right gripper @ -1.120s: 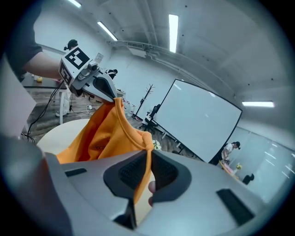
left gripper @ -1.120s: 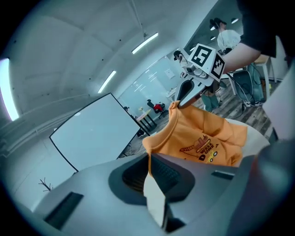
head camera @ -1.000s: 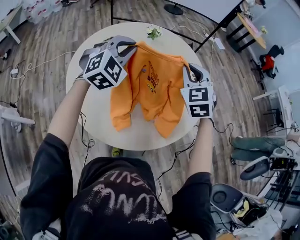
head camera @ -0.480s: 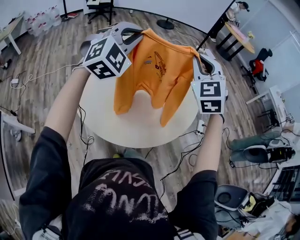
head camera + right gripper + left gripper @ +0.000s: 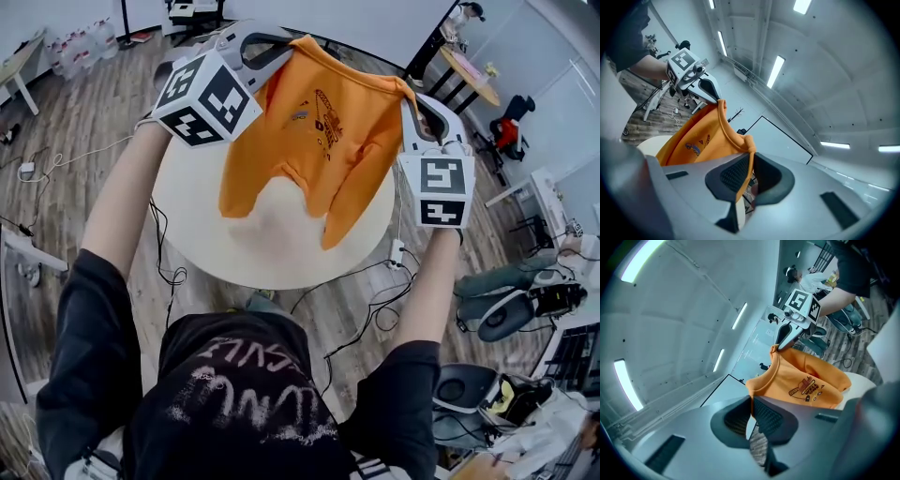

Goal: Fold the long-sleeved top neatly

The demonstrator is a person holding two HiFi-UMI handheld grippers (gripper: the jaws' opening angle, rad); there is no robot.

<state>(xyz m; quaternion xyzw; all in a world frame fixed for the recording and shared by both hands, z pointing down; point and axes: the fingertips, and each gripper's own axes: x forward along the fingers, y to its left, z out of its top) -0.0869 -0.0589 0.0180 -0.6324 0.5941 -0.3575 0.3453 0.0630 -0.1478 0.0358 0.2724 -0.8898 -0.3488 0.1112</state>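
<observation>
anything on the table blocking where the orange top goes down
Nothing visible: the table shows bare under the orange top, held up by the left claw and right claw; its far side is hidden.

The head camera is looking steeply down from up high at the round table. The left gripper's camera is peeking close along its jaws toward the right gripper. The right one's is peeking back at the left gripper. All three are seeing the orange top.
</observation>
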